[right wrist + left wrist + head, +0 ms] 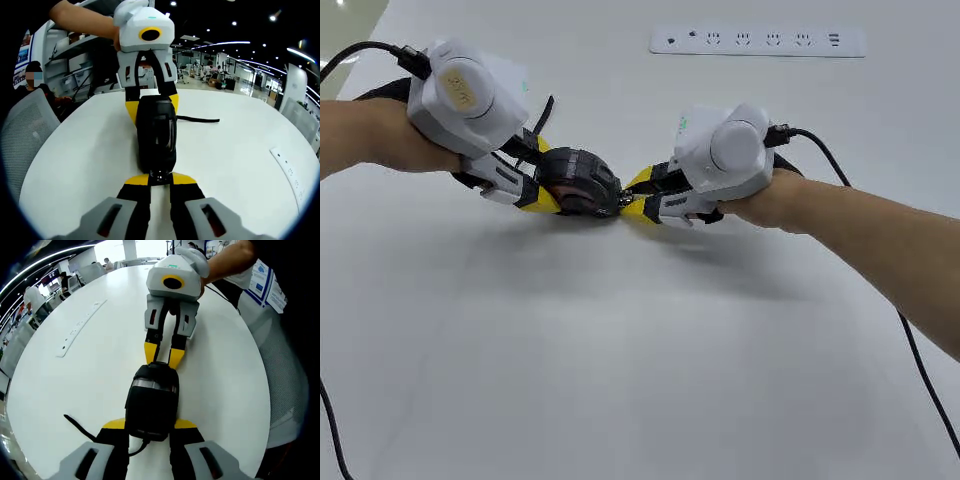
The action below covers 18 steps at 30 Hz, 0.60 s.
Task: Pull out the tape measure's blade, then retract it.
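Note:
A black tape measure (580, 180) lies on the white table (620, 340), held between both grippers. My left gripper (554, 174) is shut on its body from the left; its yellow-tipped fingers (116, 424) clamp the case (152, 400). From the right, my right gripper (632, 195) meets the case's front, shut on the blade's end hook (160, 176), which sits between its yellow fingertips (137, 180). No length of blade shows outside the case (156, 132). A black wrist strap (197, 119) trails from the case onto the table.
A white power strip (757, 40) lies at the far edge of the table. Black cables (920, 370) run from both grippers across the tabletop. A grey chair (25, 140) and a seated person are beyond the table's rim.

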### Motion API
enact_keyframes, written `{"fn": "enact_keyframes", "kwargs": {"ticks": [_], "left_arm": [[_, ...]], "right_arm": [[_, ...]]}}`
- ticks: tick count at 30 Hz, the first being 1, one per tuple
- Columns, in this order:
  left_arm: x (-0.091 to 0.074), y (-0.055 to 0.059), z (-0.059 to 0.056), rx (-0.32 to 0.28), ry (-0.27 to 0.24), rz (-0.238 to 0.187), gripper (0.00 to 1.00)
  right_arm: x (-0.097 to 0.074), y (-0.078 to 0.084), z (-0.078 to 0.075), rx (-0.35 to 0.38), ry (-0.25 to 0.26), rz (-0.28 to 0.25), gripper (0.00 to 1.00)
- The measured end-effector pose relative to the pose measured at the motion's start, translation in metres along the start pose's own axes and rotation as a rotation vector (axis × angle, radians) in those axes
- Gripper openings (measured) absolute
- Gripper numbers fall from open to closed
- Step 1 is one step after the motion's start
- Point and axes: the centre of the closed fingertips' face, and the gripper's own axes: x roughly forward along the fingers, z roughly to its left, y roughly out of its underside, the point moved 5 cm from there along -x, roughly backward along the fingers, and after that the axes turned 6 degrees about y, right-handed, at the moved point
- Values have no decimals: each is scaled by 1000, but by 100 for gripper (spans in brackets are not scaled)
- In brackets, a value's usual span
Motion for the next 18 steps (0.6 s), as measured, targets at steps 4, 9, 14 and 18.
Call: {"fn": "enact_keyframes", "kwargs": {"ticks": [4,9,14,18], "left_arm": [[0,1,0,-4,2,1,28],[-1,2,0,-8,2,0,28],[-1,2,0,-24,-1,-1,28],[-1,2,1,-29,-2,-2,28]], "right_arm": [[-1,-1,0,-8,-2,-2,12],[-1,-2,-1,-11,-1,-3,12],[-4,-5,-1,-35,-10,-2,12],[-6,-4,-2,-40,-12,1,12]]}}
